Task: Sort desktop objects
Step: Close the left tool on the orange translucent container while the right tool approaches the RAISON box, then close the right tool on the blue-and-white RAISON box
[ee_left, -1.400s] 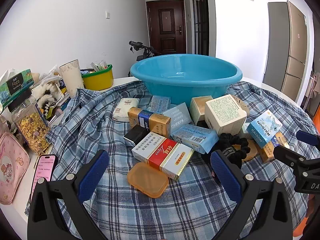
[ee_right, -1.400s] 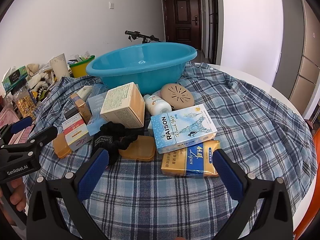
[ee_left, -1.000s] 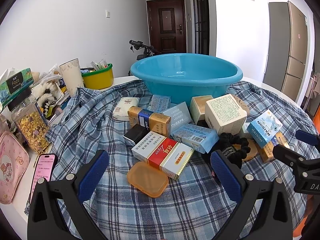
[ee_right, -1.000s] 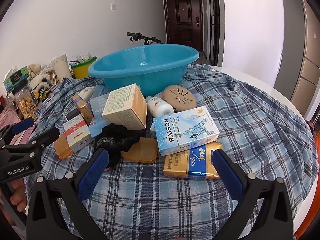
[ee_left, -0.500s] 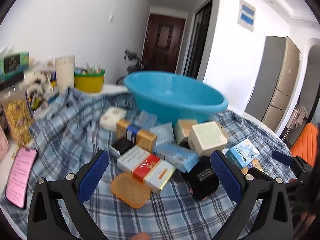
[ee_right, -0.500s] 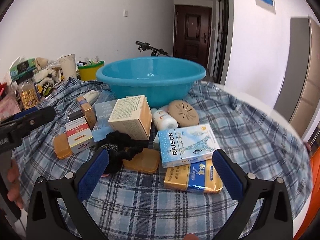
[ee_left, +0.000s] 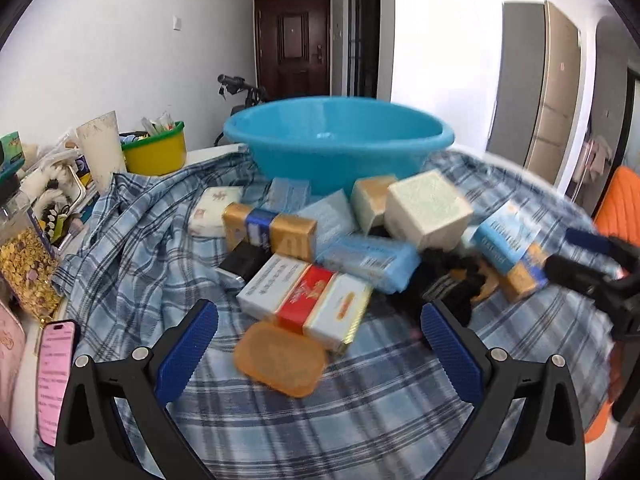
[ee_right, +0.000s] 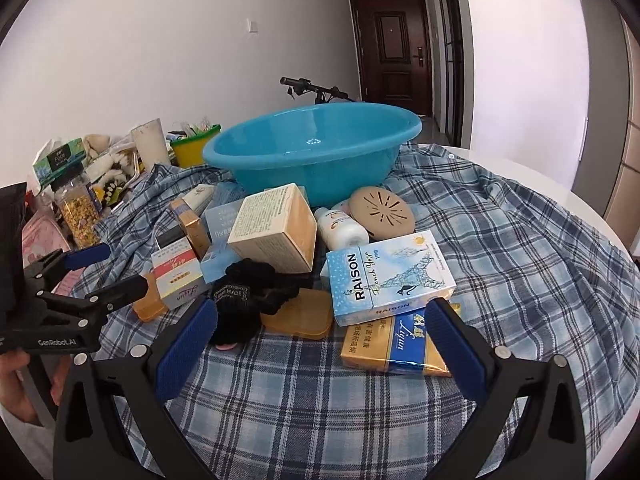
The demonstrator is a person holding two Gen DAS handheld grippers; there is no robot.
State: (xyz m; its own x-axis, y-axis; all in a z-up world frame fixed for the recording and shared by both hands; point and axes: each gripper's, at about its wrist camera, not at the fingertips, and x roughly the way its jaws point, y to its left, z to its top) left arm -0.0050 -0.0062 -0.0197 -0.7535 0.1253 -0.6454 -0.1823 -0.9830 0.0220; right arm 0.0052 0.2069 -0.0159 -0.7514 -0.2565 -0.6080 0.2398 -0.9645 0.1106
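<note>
Left claw [ee_left: 320, 344] spread wide, empty, above orange lid [ee_left: 280, 360] on plaid cloth [ee_left: 360, 420]. Right claw [ee_right: 320, 336] also spread, empty, over black scrunchie [ee_right: 256, 288] and gold pack [ee_right: 396, 344]. Beyond, piled boxes, perhaps touching blue basin [ee_right: 316, 152] on the desk.

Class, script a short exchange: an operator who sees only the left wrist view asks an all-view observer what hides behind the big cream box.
Operator: What is behind the cream box?
Observer: A small white bottle, lying on its side.
Operator: Anything else in front of the blue basin?
Observer: A tan round slotted disc, right beside the bottle.
</note>
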